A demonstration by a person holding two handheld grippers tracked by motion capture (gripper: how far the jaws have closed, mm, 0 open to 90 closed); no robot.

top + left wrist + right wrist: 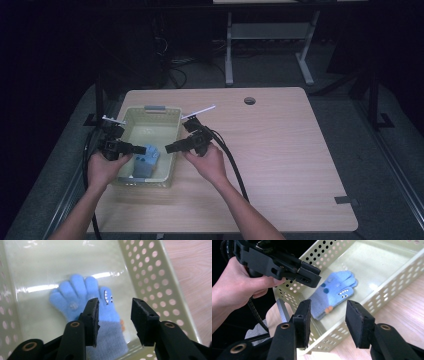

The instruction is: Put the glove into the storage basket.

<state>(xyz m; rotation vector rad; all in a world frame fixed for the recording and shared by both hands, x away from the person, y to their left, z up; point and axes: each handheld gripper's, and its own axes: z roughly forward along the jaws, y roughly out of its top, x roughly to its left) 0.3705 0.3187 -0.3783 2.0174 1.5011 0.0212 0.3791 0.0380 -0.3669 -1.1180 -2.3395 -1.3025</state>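
The left gripper (140, 149) is hanging over the near part of the basket (170, 114), its jaws standing apart with nothing between them; in the left gripper view (114, 307) the two black pads are framing open air above the glove (82, 300), neither pad touching it. The right gripper (170, 147) is hovering just outside the basket's right wall, pointing toward the left gripper, its jaws likewise spread and gripping nothing; in the right gripper view (328, 315) they are bracketing the pale perforated wall of the basket (387, 287) from above, clear of it. The glove (334, 293) is lying flat on the basket floor, free of both grippers, near the corner closest to the person; it is light blue with a darker blue-grey cuff, and a small toothed face is showing on one finger. In the high view the glove (146, 161) is appearing as a blue patch below the left gripper's tip. The left hand (106, 169) is holding its gripper beside the basket's left rim, and the right hand (209, 162) is holding its gripper over the table (280, 150), a black cable trailing back along the forearm. The basket is sitting on the left part of the wooden table, well apart from the round hole (249, 100) near the far edge.
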